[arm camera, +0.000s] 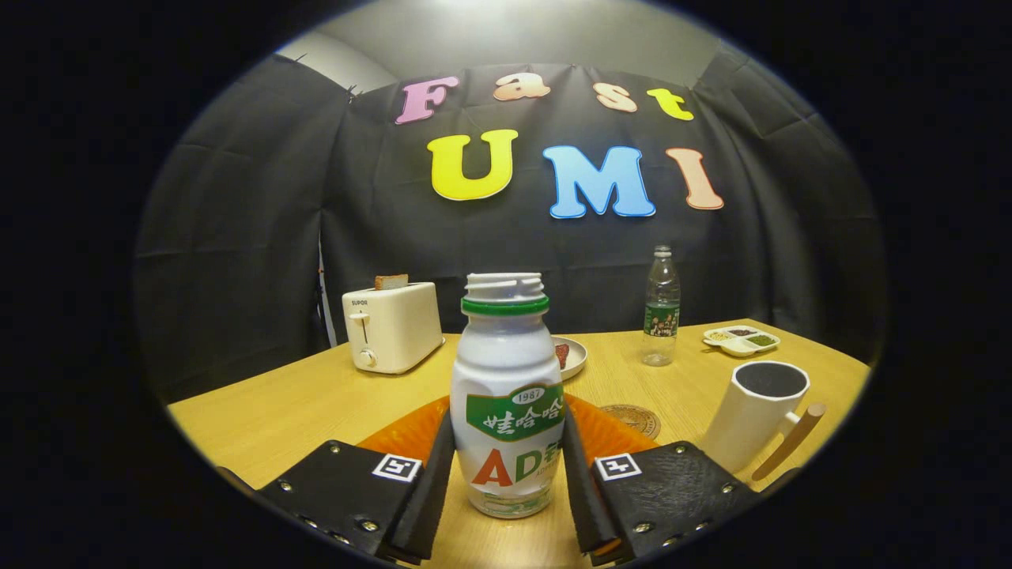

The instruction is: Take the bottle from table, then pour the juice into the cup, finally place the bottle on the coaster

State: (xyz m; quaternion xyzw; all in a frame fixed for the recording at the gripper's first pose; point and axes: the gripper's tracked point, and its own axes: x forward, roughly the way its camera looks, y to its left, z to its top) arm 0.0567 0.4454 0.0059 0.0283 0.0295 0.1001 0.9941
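the gripper [507,482] holds the bottle [507,395] by its lower body, both fingers pressing its sides; whether its base sits on the table [269,411] is unclear. the taking looks under way; pouring and placing remain. the coaster [632,419] lies just behind the bottle on one side, the cup [755,415] beyond that, apparently empty.

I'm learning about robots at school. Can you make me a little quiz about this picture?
1. True or false: the white bottle has its cap on.
2. What stands between the gripper fingers?
3. Which is nearer the white cup: A the toaster, B the round coaster?

Key: 1 false, its mouth is open. 2 the white bottle, both fingers against its sides. 3 B.
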